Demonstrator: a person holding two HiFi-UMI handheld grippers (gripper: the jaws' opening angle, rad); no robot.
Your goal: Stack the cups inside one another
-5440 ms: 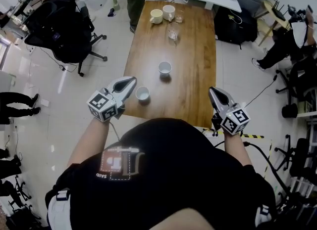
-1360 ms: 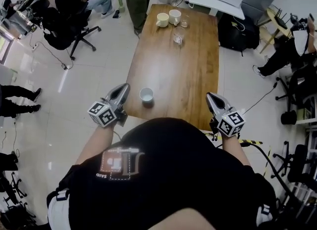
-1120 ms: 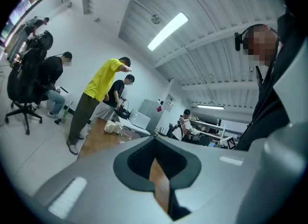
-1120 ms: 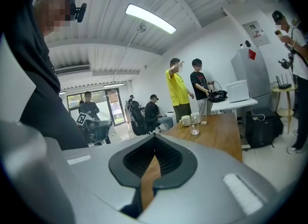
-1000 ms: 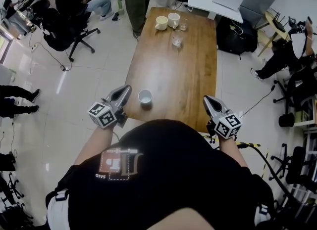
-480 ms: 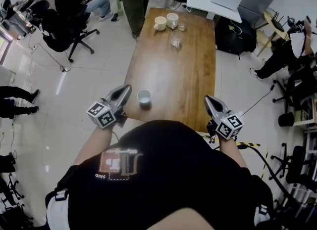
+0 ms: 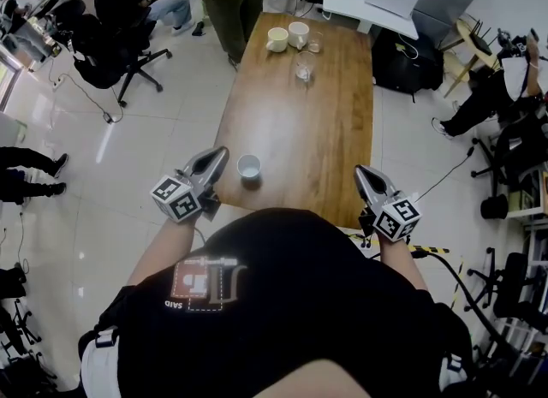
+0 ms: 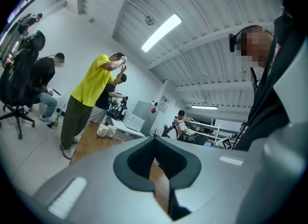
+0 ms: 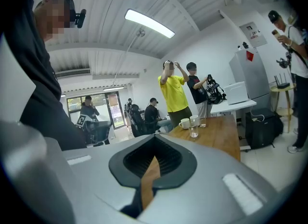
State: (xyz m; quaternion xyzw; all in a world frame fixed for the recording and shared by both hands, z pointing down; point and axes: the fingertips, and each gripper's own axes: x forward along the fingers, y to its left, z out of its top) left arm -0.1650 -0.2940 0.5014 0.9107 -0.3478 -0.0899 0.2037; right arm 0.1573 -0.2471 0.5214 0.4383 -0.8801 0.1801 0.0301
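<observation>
Left tongs (image 7: 219, 154): jaws pressed together with nothing between them. I hold them level at the table's near left edge, just beside the near cup and clear of it, so I do not knock it.
Near cup (image 7: 249, 166): white, upright, mouth up, on the near end of the table (image 7: 325, 131), where either hand can reach it. From above I cannot tell whether another cup is nested in it.
Far mugs (image 7: 276, 39): two pale ones side by side at the far end, with two glasses (image 7: 302, 68) close by. They are well apart from the near cup and, I judge, beyond my reach from here.
Right tongs (image 7: 363, 172): jaws together and empty, tipped slightly down at the near right corner. I judge them parked, with nothing close by to grasp.
</observation>
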